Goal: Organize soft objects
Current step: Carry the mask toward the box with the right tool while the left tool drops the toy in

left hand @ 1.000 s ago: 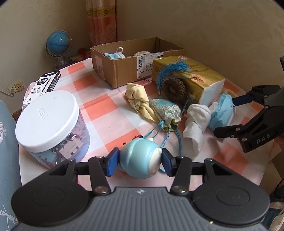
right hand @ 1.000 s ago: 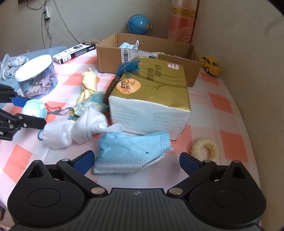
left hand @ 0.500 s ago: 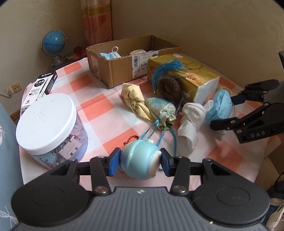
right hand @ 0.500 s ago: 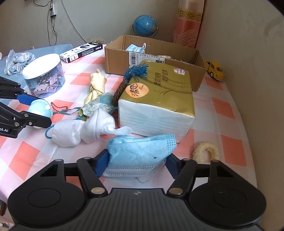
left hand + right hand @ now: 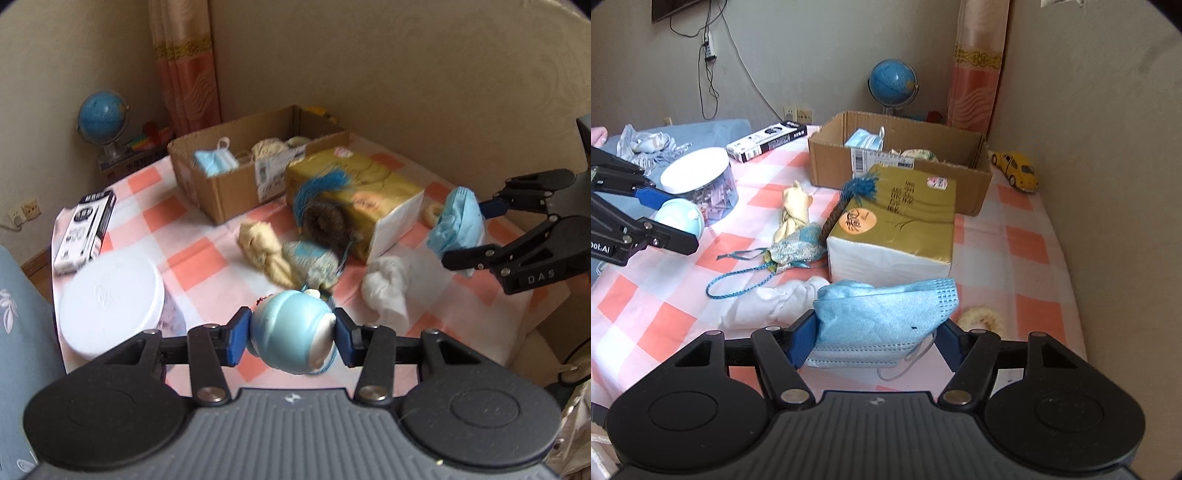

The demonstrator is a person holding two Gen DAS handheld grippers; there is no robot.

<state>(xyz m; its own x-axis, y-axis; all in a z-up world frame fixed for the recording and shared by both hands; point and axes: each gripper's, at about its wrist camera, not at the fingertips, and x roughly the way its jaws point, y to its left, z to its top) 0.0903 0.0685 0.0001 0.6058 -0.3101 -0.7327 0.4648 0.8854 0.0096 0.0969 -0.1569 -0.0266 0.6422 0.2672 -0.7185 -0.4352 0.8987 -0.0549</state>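
My left gripper (image 5: 291, 338) is shut on a light blue round plush toy (image 5: 290, 341) and holds it above the checked tablecloth; it also shows in the right wrist view (image 5: 681, 218). My right gripper (image 5: 875, 341) is shut on a blue face mask (image 5: 882, 314), lifted off the table; the mask also shows in the left wrist view (image 5: 458, 225). An open cardboard box (image 5: 897, 162) at the back holds another mask (image 5: 864, 140). On the cloth lie a white sock (image 5: 775, 304), a blue brocade pouch (image 5: 798, 247), a yellow cloth (image 5: 796, 206) and a cream scrunchie (image 5: 980, 319).
A gold tissue pack (image 5: 894, 225) with a brown tasselled item (image 5: 325, 218) against it stands mid-table. A white-lidded jar (image 5: 110, 295) and a black-and-white carton (image 5: 85, 229) are on the left. A globe (image 5: 892, 79) and a yellow toy car (image 5: 1015, 171) stand at the back by the wall.
My right gripper closed on the blue mask and lifted it off the table. My left gripper rose with the plush toy held throughout.
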